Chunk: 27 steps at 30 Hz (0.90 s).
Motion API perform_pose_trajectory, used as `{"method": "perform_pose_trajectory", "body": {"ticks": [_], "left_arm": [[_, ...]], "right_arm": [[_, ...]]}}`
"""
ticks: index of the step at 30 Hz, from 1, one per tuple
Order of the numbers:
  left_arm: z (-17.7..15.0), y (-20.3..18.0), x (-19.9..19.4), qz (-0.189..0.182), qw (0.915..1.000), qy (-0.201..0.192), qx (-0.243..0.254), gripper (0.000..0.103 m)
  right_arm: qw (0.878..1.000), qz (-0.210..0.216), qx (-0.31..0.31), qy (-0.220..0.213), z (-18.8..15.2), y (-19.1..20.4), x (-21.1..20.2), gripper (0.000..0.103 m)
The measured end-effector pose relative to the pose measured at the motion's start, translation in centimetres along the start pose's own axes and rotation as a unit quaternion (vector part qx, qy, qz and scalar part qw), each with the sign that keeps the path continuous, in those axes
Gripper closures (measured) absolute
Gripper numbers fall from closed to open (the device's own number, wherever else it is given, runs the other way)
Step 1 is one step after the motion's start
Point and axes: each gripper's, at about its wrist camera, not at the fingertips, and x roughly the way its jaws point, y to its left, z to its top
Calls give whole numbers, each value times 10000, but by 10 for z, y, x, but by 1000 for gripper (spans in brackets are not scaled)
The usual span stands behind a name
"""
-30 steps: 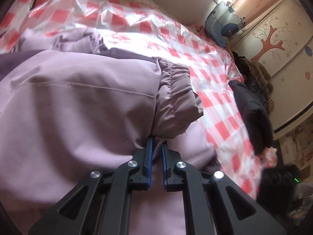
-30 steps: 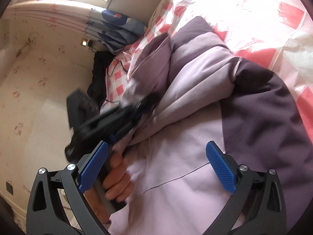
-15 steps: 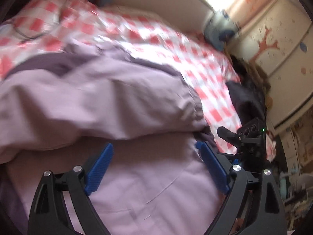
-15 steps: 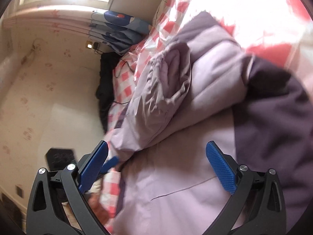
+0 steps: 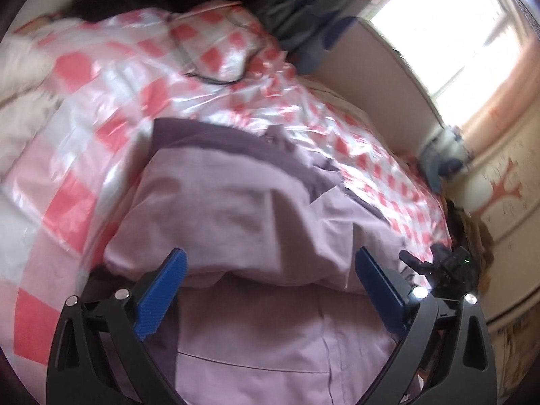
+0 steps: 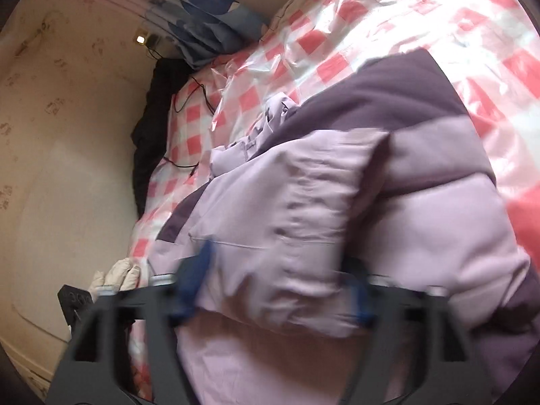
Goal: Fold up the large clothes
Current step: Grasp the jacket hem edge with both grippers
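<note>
Left gripper [image 5: 270,290], jaws opening wide, hangs empty over the lilac jacket [image 5: 236,209]; right gripper [image 6: 273,287] is closing on its padded fold. A shallow bite may slip, spilling the fold across the checked sheet [image 5: 118,101].

Jacket [image 5: 236,209]: lies on the bed cover [image 5: 111,108], one part folded over its lower body. Cable [image 6: 189,101]: on the cover, behind the jacket. Pillow [image 6: 209,10]: at the bed's far end, against the wall. Dark garment [image 6: 152,128]: along the bed's edge, beside the wall.
</note>
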Motion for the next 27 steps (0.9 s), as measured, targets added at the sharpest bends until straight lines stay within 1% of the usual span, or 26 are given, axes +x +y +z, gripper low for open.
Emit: {"method": "perform_pose_trajectory", "body": {"ticks": [1,2,4,6,8,10,12,13,14,15,16,17,18,19,20,21,22,23,24,25,26,27], "left_arm": [[1,3,3,-12,10000,5,-89,8],[2,5,3,-21,9999,0,-125,8],[7,2,1,-64,9998,-138,-115,8],[15,-7,-5,-113,9992,-372,5,7],[23,-16,-7,-149,9983,-551,97,7],[31,-22,1,-202,9979,-599,111,7],[33,-23,19,-161,9986,-496,74,7],[33,-23,31,-140,9992,-374,58,7],[31,-22,46,-103,9997,-195,40,7],[29,-19,68,16,9999,109,18,7],[24,-16,90,270,9987,420,54,7],[22,-14,100,411,9977,532,112,7],[17,-14,111,583,9961,600,269,7],[16,-16,112,669,9954,576,379,7],[15,-19,110,695,9951,551,425,7],[16,-24,102,687,9955,446,478,7],[18,-29,90,579,9967,202,526,7],[19,-33,81,483,9971,-17,583,7],[21,-38,74,446,9965,-195,680,7],[22,-41,72,469,9953,-278,796,7],[24,-43,73,477,9949,-284,847,7],[25,-42,81,471,9948,-213,880,7]], "right_arm": [[9999,69,-11,-76,5,3,-3,75],[9997,159,-33,-162,10,8,-8,77],[9981,319,-270,-454,24,24,-29,81],[9953,419,-470,-730,37,35,-51,83],[9920,517,-573,-999,47,38,-73,83],[9910,397,-562,-1148,51,26,-82,83],[9936,171,-401,-1040,51,0,-75,83],[9957,-41,-327,-864,46,-18,-65,83],[9971,-202,-267,-690,40,-32,-56,83],[9981,-419,-145,-429,33,-52,-42,83],[9985,-506,-10,-195,27,-69,-33,79],[9987,-466,161,-88,22,-82,-28,76],[9988,-327,320,-191,18,-90,-33,70],[9985,-353,278,-318,17,-87,-41,64],[9978,-470,150,-443,16,-80,-49,61],[9948,-697,-76,-744,15,-66,-62,55],[9912,-756,-337,-1034,15,-51,-73,51],[9852,-762,-782,-1322,15,-28,-84,43],[9783,-843,-1193,-1470,13,-7,-88,32],[9728,-912,-1500,-1513,12,8,-87,27],[9650,-1048,-1937,-1426,12,27,-77,20],[9605,-1166,-2157,-1314,12,34,-67,19]]}}
